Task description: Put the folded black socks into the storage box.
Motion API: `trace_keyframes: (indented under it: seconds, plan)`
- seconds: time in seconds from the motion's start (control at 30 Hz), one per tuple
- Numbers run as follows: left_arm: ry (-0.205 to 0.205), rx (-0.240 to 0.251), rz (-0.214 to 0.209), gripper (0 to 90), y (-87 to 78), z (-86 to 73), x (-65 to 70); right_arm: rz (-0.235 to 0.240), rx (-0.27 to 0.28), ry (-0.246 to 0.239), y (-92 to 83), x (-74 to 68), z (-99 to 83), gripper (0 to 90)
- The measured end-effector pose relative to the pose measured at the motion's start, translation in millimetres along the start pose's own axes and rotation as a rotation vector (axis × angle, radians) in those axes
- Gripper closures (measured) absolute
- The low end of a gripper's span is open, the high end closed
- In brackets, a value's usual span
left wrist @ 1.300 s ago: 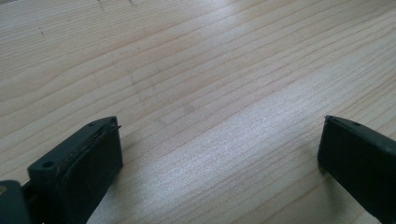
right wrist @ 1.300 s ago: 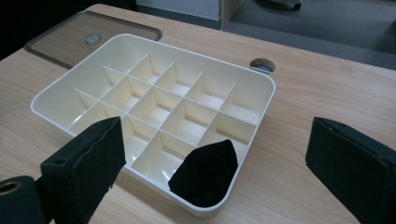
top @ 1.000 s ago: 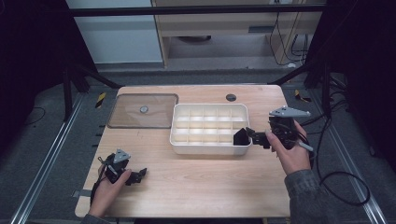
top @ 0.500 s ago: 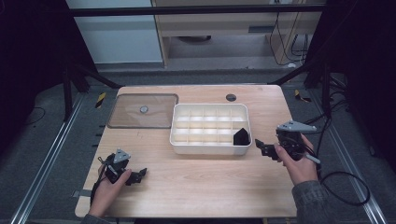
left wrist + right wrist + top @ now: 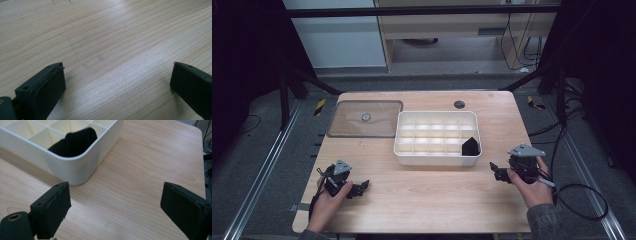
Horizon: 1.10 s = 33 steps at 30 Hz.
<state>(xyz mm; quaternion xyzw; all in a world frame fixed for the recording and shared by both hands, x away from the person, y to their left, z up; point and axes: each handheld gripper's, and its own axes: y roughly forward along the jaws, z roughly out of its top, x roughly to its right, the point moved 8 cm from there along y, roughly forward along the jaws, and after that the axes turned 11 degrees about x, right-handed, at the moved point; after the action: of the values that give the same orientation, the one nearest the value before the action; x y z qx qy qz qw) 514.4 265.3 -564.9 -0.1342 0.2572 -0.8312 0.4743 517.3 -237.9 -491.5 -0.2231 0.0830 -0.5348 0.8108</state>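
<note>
We work at a pale wooden table (image 5: 427,200). On it sits a white plastic divided tray (image 5: 438,138), with a clear flat lid (image 5: 365,119) lying just beside its left side. A black folded cloth piece (image 5: 470,146) sits in the tray's near right corner compartment. Our right gripper (image 5: 498,173) hovers near that corner, jaws wide apart and empty. Our left gripper (image 5: 359,188) rests low over bare wood, well apart from the tray, jaws spread wide, holding nothing.

Black sock (image 5: 470,147) (white organizer (image 5: 438,159))
</note>
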Motion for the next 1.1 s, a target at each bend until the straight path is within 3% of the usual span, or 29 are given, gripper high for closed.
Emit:
trace_keyframes:
  seconds: [0.53, 1.1]
  plan:
    - [0.0, 0.0, 0.0, 0.0, -0.1, 0.0, 0.2, 0.036, -0.06, 0.043, 18.1, -13.4, -42.6, 9.7]
    - [0.0, 0.0, 0.0, 0.0, 0.0, 0.0, 0.2, 0.025, -0.057, 0.063, 30.2, -20.0, -57.4, 9.5]
